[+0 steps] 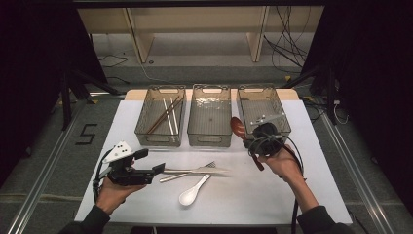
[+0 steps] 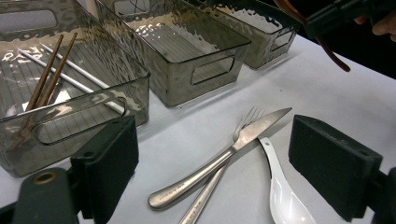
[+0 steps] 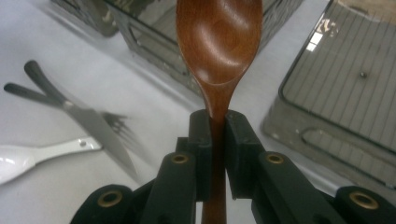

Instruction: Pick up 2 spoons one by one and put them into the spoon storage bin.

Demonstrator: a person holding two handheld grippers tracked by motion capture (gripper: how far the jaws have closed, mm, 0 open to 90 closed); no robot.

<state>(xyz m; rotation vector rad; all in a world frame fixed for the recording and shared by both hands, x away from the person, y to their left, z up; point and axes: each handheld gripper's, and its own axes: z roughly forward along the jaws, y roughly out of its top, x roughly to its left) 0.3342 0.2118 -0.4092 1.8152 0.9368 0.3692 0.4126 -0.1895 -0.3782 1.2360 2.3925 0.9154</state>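
Two grippers over a white table (image 1: 292, 195). Right gripper (image 3: 215, 135), right of centre in the high view: clenched on a brown wooden spoon (image 3: 218, 46), pads pinching the neck just below the bowl, bowl up and toward the bins, handle slanting down to lower right past the hand. Left gripper (image 2: 224, 163), lower left of the high view: jaws spread wide, grasping nothing, aimed at the cutlery at centre. Between those jaws in the left gripper view: a steel knife (image 2: 219, 158) lying across a fork (image 2: 219, 177), a white ceramic spoon (image 2: 280, 191) just beside them. Along the upper middle of the high view, three smoky clear bins side by side: left bin (image 1: 146, 124) with chopsticks (image 1: 165, 116), middle bin (image 1: 209, 141), right bin (image 1: 282, 114) behind the right gripper.
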